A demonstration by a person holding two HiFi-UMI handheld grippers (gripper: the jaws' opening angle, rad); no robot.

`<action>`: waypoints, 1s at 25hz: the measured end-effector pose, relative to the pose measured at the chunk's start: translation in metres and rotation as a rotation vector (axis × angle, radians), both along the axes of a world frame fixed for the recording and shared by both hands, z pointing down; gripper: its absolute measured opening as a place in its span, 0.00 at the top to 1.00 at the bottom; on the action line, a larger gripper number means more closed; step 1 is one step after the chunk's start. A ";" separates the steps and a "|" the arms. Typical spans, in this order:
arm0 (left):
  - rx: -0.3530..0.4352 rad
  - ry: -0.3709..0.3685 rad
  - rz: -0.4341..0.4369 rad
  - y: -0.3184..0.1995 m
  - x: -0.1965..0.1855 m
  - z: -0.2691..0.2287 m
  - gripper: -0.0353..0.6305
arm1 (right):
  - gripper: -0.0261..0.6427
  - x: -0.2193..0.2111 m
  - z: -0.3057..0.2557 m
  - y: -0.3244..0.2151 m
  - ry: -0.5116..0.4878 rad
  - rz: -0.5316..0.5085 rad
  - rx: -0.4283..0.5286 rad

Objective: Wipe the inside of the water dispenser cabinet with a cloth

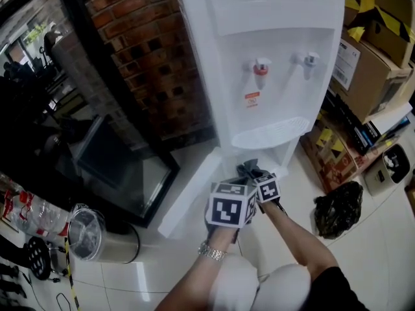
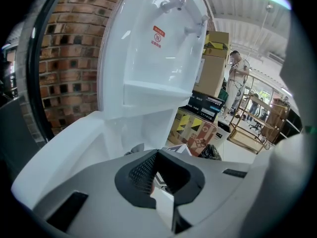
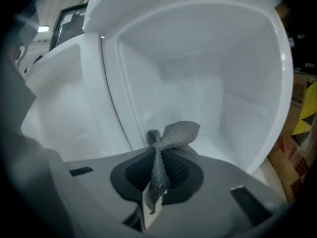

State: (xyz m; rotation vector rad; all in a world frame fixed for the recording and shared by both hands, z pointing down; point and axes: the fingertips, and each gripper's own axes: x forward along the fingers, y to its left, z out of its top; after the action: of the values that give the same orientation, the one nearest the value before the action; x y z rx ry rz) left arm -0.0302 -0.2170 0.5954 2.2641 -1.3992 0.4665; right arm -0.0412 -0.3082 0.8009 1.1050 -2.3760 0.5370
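Leftmost, a steel bin (image 1: 100, 235) is standing on the floor (image 1: 155, 264), with a brick wall (image 1: 149, 63) rising behind it. Right of the bin, the cabinet door (image 1: 188, 196) is hanging open, low on the white dispenser (image 1: 259, 31). Before the opening, the left tool (image 1: 230, 207) is hovering with its pads slightly spread and nothing between them. Just beside it, the right tool (image 1: 264, 181) is pinching a grey cloth (image 3: 171, 137). A bunched end of the cloth is poking out beyond the pads at the mouth of the white cabinet (image 3: 208, 83); whether it is touching a wall I cannot tell. Farther right, cardboard boxes (image 1: 369, 57) are sitting stacked, and a black bag (image 1: 337, 207) is lying on the floor below them.
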 end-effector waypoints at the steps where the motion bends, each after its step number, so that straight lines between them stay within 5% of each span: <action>1: 0.000 -0.001 0.003 0.000 0.001 0.000 0.94 | 0.93 0.005 0.000 0.000 0.008 0.009 -0.002; 7: -0.017 0.011 0.006 -0.001 0.006 0.009 0.94 | 0.93 0.057 -0.031 -0.021 -0.020 0.141 0.040; 13: -0.012 0.031 0.020 0.000 0.013 0.004 0.94 | 0.93 0.101 -0.126 -0.046 0.009 0.238 0.348; 15: -0.006 0.034 0.030 0.003 0.016 0.001 0.94 | 0.93 0.107 -0.132 -0.052 0.017 0.255 0.382; 25: -0.005 0.027 0.014 0.003 0.003 0.000 0.94 | 0.93 0.140 -0.039 -0.055 0.099 0.342 0.106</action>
State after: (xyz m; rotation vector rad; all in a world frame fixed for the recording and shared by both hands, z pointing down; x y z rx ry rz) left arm -0.0268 -0.2135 0.5951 2.2691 -1.3689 0.4410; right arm 0.0993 -0.3628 0.7617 1.5631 -2.1614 0.4604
